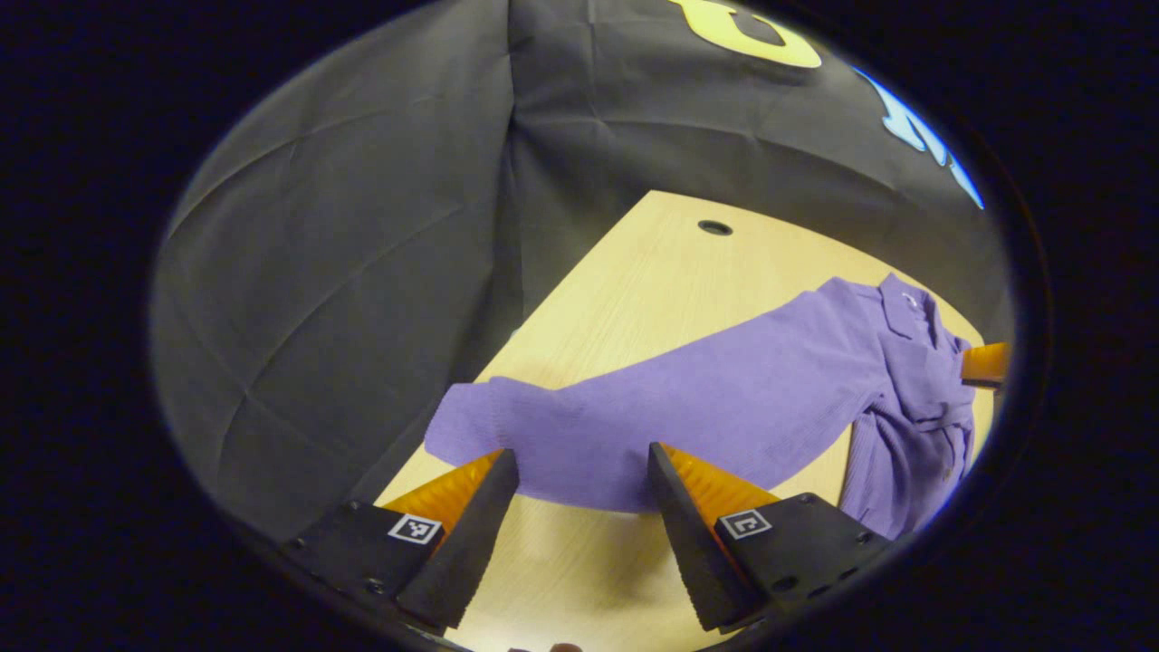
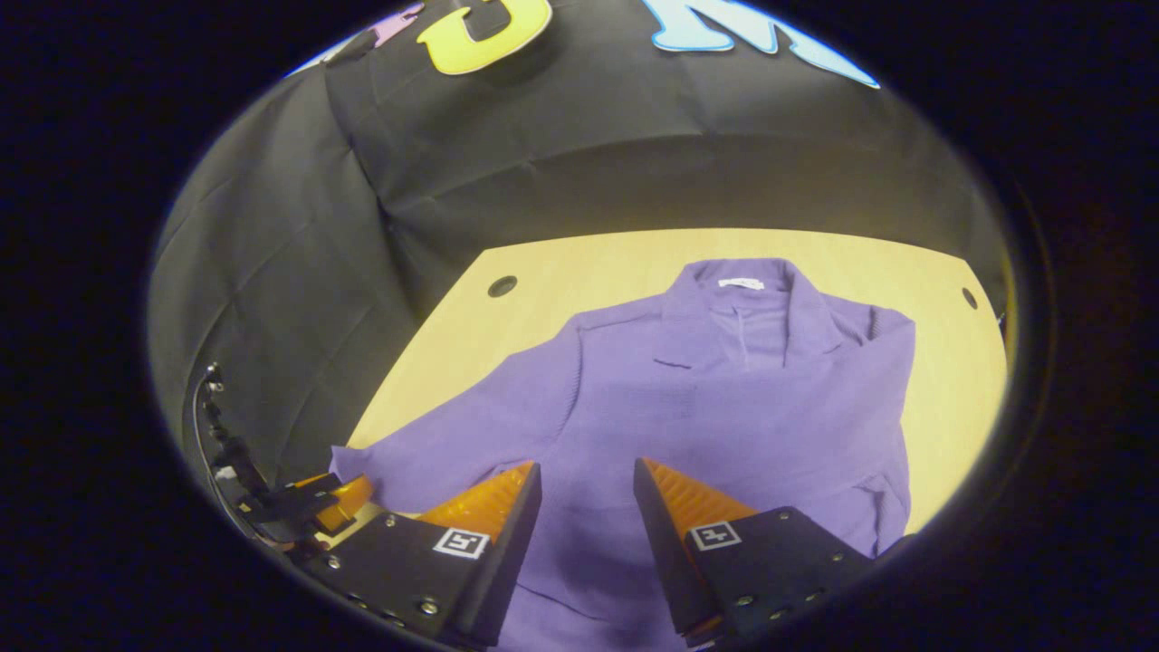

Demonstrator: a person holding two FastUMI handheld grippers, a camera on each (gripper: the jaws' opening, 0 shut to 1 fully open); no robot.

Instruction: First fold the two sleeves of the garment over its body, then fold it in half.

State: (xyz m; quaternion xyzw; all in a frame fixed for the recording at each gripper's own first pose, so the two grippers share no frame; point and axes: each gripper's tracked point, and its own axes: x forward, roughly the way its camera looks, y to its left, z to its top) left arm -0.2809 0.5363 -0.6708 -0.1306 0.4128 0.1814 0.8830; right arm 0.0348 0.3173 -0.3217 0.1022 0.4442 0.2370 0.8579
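Your shirt [image 2: 724, 398] lies flat on the table [image 2: 579, 263], collar [image 2: 738, 299] toward the far edge, front up. It is a purple knit with a fine ribbed texture, a fold-down collar and a small white label inside the neck. In the right gripper view one sleeve [image 2: 453, 435] runs out toward the table's near left corner, while the other side ends in a straight vertical fold near the right edge. In the left gripper view that outstretched sleeve [image 1: 634, 407] crosses the table as a long tapering band with a squared cuff [image 1: 462, 421] at its end, and the body bunches into soft folds at the far right.

Your left gripper [image 1: 582, 471] hangs just over the sleeve's near edge with its fingers wide apart and nothing between them. Your right gripper [image 2: 587, 484] hovers over the shirt's lower body, fingers likewise spread and holding nothing.

The table is pale wood-grain laminate with round cable holes [image 2: 502, 286] near its far corners. Creased black cloth [image 2: 272, 272] walls the booth behind and beside it.
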